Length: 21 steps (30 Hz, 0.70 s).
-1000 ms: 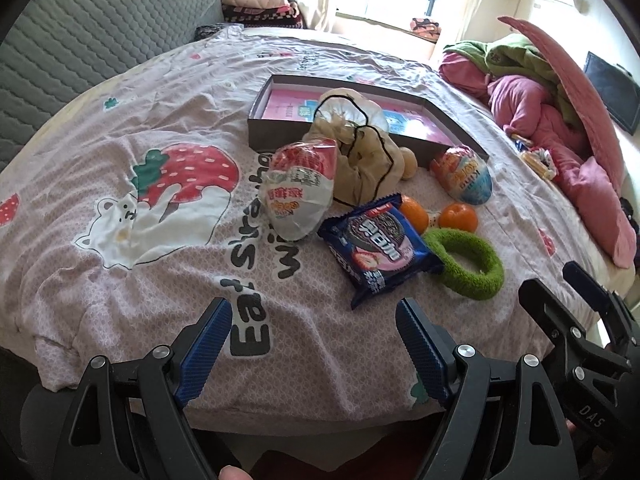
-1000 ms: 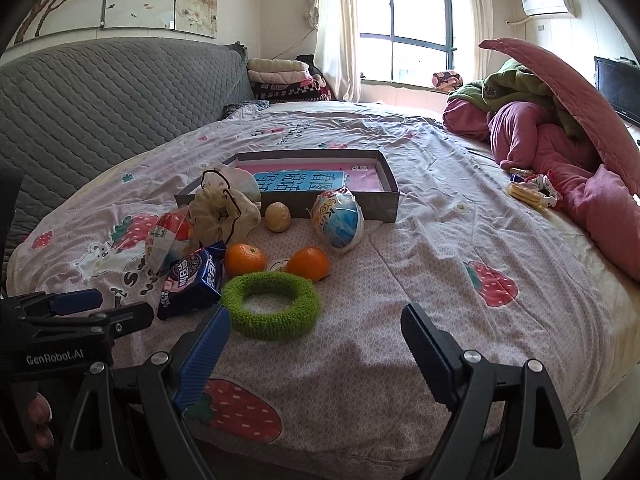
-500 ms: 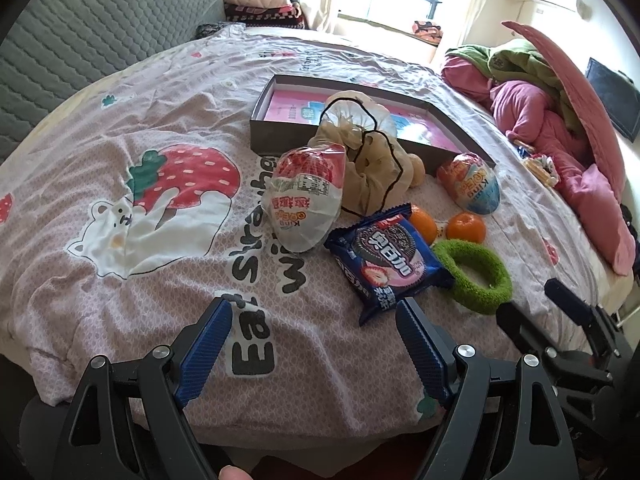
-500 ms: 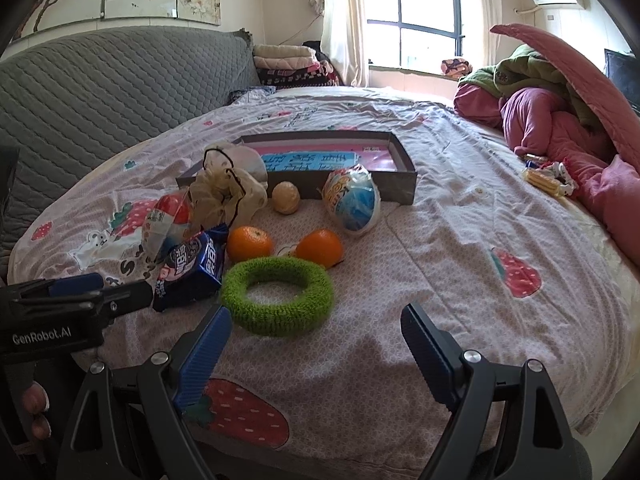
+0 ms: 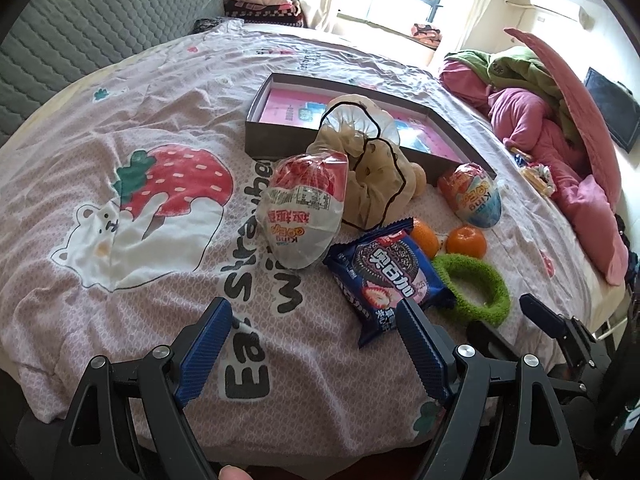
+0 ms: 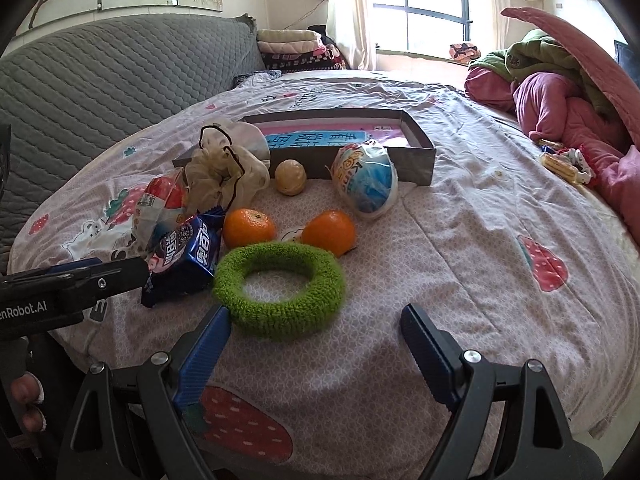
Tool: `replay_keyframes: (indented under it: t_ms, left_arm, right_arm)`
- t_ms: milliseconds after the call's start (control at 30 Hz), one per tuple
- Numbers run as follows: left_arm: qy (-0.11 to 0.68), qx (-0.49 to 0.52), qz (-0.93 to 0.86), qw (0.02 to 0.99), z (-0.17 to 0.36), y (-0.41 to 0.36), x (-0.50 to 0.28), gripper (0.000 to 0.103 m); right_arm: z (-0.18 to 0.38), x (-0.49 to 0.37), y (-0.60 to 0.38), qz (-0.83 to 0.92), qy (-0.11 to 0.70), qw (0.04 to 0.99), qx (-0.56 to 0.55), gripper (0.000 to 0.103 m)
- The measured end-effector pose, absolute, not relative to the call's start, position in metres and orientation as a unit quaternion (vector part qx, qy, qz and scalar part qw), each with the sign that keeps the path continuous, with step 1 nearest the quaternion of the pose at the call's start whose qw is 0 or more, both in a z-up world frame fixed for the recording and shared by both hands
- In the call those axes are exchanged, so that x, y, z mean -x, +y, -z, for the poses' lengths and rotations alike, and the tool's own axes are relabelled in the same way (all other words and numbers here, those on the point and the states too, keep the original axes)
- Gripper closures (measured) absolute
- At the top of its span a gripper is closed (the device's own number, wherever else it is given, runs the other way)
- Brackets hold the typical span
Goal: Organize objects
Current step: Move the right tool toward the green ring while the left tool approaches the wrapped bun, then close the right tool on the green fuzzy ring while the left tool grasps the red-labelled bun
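Note:
Several items lie on the bed in front of a shallow grey box [image 5: 256,114] [image 6: 422,160] with a pink inside. A blue cookie packet [image 5: 390,276] [image 6: 182,256] lies just beyond my open left gripper [image 5: 314,336]. A fuzzy green ring [image 6: 280,288] [image 5: 476,286] lies just ahead of my open right gripper [image 6: 314,334]. Two oranges [image 6: 249,227] [image 6: 330,232], a red-white wrapped egg [image 5: 304,210], a blue wrapped egg [image 6: 366,178] [image 5: 472,196], a beige scrunchie [image 5: 372,168] and a small tan ball [image 6: 291,177] lie between them and the box.
A grey quilted headboard [image 6: 100,80] stands at the left. Folded blankets [image 6: 296,50] sit by the window. Pink and green bedding [image 6: 560,92] is heaped at the right, with a small snack packet [image 6: 564,162] beside it. The printed bedsheet [image 5: 120,184] spreads left of the items.
Both grippers have moved forward, closer to the items; the cookie packet and green ring now sit nearer the fingertips. Both stay open and nothing on the bed has shifted.

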<state>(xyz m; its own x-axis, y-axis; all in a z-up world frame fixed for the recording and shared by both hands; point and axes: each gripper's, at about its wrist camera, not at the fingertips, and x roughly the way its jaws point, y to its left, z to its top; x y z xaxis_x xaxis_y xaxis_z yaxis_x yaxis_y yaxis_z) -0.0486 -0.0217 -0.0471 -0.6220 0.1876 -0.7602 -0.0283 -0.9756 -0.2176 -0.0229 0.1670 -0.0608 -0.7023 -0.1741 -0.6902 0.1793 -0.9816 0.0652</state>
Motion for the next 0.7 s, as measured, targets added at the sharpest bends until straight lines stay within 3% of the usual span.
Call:
replay_keyframes:
  t_ms: [700]
  left_arm:
    - [-0.1,0.424,-0.899,0.035,0.049,-0.035,0.098,0.018]
  right_arm:
    - [0.069,0.051,0.162,0.913,-0.013,0.13,-0.388,0.016]
